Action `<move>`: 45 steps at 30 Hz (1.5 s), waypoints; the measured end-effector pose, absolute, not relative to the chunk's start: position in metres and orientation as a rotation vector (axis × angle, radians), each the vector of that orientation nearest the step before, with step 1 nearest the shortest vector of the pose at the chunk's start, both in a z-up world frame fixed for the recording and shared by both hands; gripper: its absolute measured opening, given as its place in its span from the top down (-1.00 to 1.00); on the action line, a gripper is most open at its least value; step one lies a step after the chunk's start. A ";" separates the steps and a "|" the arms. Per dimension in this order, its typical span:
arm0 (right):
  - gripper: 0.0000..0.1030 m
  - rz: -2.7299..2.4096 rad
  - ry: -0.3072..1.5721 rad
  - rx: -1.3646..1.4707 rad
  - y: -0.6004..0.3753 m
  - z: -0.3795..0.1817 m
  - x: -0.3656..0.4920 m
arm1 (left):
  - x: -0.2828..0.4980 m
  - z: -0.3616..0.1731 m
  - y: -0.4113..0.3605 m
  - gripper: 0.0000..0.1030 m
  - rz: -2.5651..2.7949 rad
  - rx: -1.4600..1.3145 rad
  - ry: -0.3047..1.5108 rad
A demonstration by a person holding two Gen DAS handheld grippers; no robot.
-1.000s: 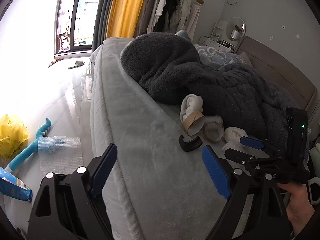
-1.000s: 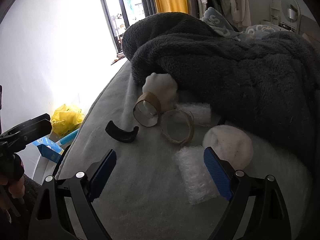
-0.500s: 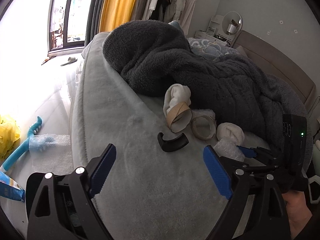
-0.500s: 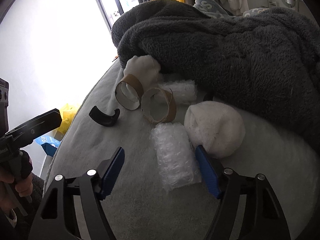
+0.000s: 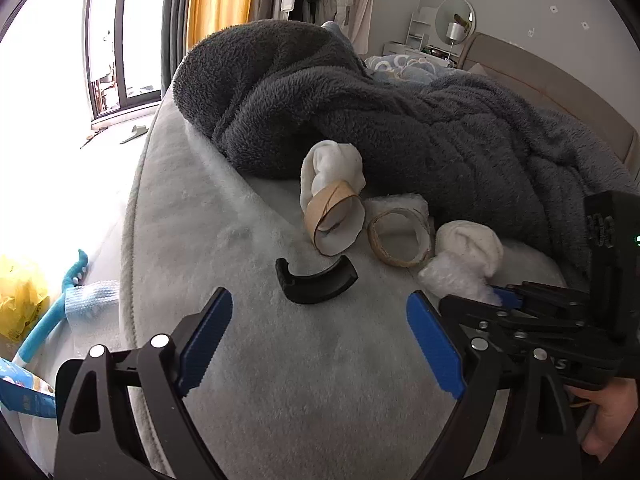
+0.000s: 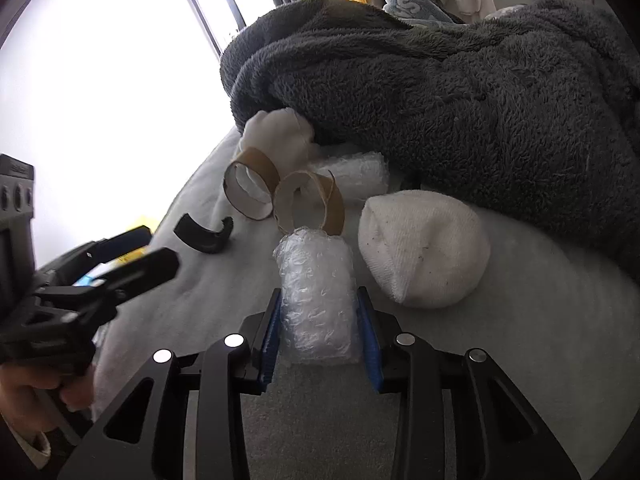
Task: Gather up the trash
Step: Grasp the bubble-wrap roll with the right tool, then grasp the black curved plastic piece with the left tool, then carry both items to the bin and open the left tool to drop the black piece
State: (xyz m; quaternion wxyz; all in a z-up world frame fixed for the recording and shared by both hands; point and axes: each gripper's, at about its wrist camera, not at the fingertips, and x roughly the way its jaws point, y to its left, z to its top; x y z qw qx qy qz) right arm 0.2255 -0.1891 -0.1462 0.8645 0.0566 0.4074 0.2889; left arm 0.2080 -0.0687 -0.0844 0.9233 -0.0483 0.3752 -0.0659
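My right gripper (image 6: 318, 326) is shut on a roll of bubble wrap (image 6: 316, 292) on the grey bed cover; the roll also shows in the left wrist view (image 5: 448, 280). My left gripper (image 5: 316, 340) is open and empty, just short of a curved black plastic piece (image 5: 316, 284), also seen in the right wrist view (image 6: 202, 236). Two cardboard tape rings (image 5: 334, 218) (image 5: 400, 236) lie behind it, also in the right wrist view (image 6: 250, 188) (image 6: 310, 204). A second bubble wrap piece (image 6: 352, 174) lies under the blanket edge.
Two white rolled socks (image 6: 424, 250) (image 5: 332, 170) lie among the trash. A dark fleece blanket (image 5: 360, 120) is heaped behind. On the floor left of the bed are a yellow bag (image 5: 18, 300), a blue brush (image 5: 52, 316) and bubble wrap (image 5: 94, 296).
My right gripper moved forward and closed on the bubble wrap roll. My left gripper moved closer to the black plastic piece and stayed open.
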 end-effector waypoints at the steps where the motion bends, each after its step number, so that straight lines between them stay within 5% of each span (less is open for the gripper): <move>1: 0.32 0.619 0.846 0.128 -0.191 -0.144 0.224 | 0.209 -0.086 -0.070 -0.75 -0.131 -0.099 0.772; 27: 0.32 0.676 0.749 0.343 -0.220 -0.094 0.199 | 0.236 -0.103 -0.076 -0.02 -0.042 -0.103 0.813; 45: 0.32 0.675 0.759 0.294 -0.165 -0.068 0.176 | 0.192 -0.086 -0.046 0.04 -0.146 -0.219 0.741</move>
